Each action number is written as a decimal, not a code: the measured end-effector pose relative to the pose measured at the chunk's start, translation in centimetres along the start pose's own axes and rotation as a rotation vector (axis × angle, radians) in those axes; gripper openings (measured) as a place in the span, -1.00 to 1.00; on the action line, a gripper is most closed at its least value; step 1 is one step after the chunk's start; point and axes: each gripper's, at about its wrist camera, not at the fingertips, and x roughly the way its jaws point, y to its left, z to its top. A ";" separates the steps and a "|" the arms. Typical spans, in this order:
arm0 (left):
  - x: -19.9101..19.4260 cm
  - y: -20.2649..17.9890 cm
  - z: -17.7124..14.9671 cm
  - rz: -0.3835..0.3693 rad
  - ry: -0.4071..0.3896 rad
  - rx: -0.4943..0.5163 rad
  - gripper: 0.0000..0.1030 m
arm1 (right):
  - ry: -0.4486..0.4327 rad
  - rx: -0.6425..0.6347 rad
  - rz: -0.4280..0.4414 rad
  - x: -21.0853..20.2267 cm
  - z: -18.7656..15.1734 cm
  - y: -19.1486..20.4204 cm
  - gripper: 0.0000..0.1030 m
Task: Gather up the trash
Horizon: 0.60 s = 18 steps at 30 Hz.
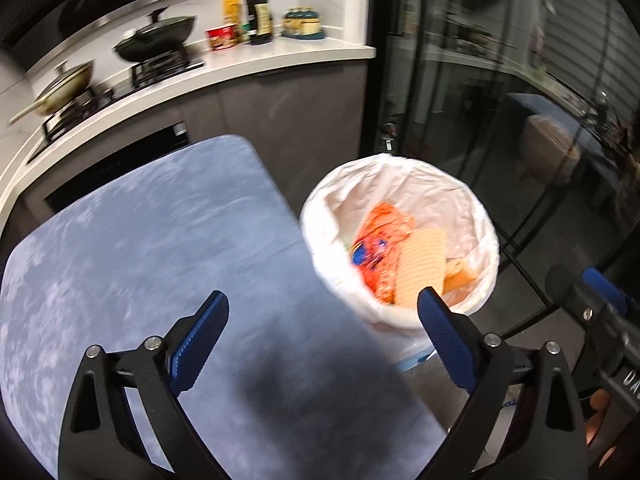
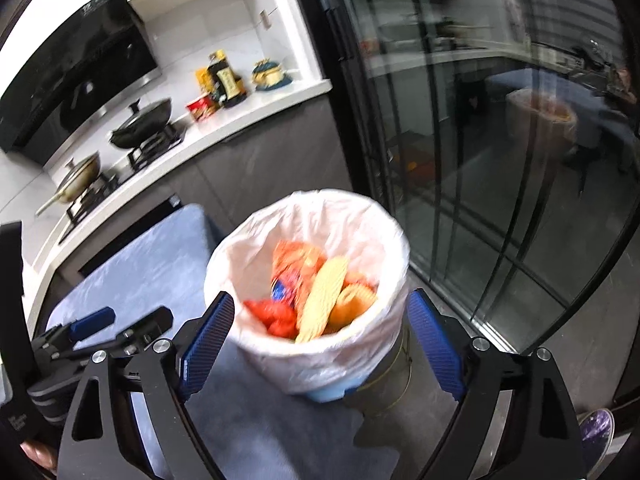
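A round bin with a white liner (image 1: pixel 476 216) (image 2: pixel 372 232) stands on the floor beside a blue-grey table (image 1: pixel 140 248) (image 2: pixel 152 256). Inside lie an orange snack wrapper (image 1: pixel 386 228) (image 2: pixel 296 260), yellow waffle-pattern pieces (image 1: pixel 424 264) (image 2: pixel 324 300) and a red crumpled piece (image 2: pixel 276 316). My left gripper (image 1: pixel 322 340) is open and empty above the table's right edge, its right finger in front of the bin. My right gripper (image 2: pixel 320 340) is open and empty, its fingers either side of the bin from above. The right gripper also shows at the right edge of the left wrist view (image 1: pixel 600 300).
A white kitchen counter (image 1: pixel 280 56) (image 2: pixel 256 112) at the back carries a hob with two pans (image 1: pixel 156 36) (image 2: pixel 140 120), bottles (image 1: pixel 260 12) and a red cup (image 1: pixel 220 38). A dark glass sliding door (image 1: pixel 500 80) (image 2: pixel 480 140) runs along the right. A shoe (image 2: pixel 596 428) is at bottom right.
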 end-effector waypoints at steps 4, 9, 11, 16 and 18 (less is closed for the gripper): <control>-1.0 1.3 -1.4 0.027 0.013 -0.031 0.78 | 0.018 -0.051 0.005 -0.7 -1.3 1.3 0.65; -2.2 2.4 -2.7 0.062 0.026 -0.056 0.80 | 0.030 -0.084 0.009 -1.7 -1.9 2.4 0.90; -2.8 2.8 -3.2 0.076 0.029 -0.066 0.81 | 0.030 -0.091 0.007 -2.1 -2.0 2.6 0.87; -3.6 3.4 -3.8 0.082 0.034 -0.096 0.86 | 0.023 -0.138 -0.012 -2.8 -2.5 3.6 0.87; -3.9 3.6 -4.2 0.085 0.033 -0.107 0.86 | 0.024 -0.148 -0.016 -3.0 -2.8 3.9 0.87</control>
